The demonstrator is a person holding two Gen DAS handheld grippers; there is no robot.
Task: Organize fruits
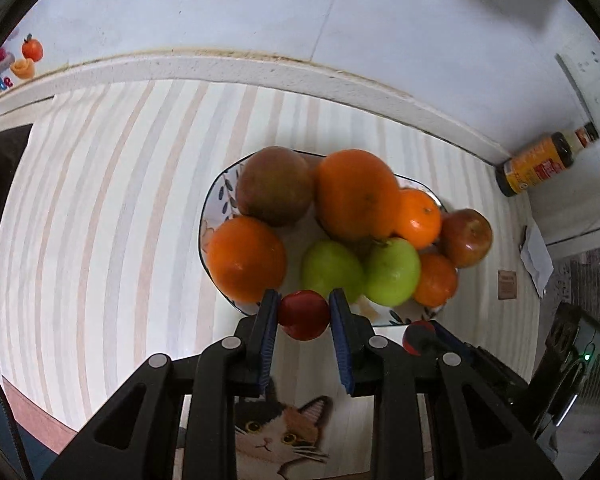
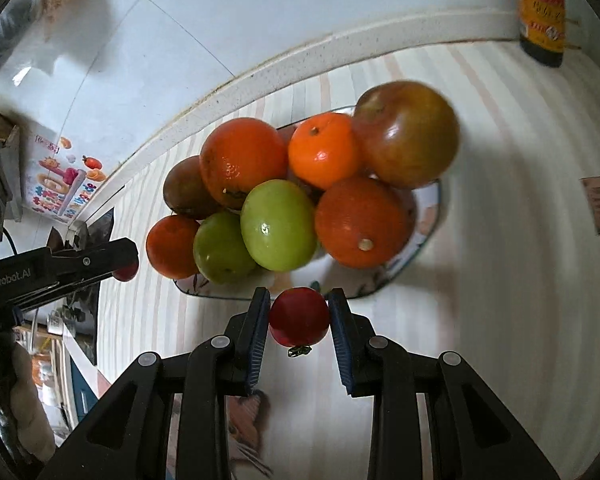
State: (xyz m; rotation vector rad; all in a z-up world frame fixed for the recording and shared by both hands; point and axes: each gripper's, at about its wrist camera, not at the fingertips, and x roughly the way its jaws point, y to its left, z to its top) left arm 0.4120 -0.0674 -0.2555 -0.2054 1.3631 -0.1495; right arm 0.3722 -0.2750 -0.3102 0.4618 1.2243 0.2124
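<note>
A patterned plate (image 1: pixel 220 188) on a striped cloth holds several oranges, two green fruits (image 1: pixel 332 268) and brownish-red fruits. My left gripper (image 1: pixel 304 316) is shut on a small red tomato (image 1: pixel 304 314) just at the plate's near rim. My right gripper (image 2: pixel 299 316) is shut on another small red tomato (image 2: pixel 299 316), stem down, just short of the plate's rim (image 2: pixel 428 240). The right gripper with its tomato also shows at lower right in the left wrist view (image 1: pixel 420 336). The left gripper shows at the left of the right wrist view (image 2: pixel 122 268).
A dark sauce bottle (image 1: pixel 540 164) with a yellow label stands at the back right by the wall. A raised white ledge (image 1: pixel 260 68) borders the counter's far side. A cat picture (image 1: pixel 276 436) lies on the cloth under the left gripper. Paper slips (image 1: pixel 536 256) lie at right.
</note>
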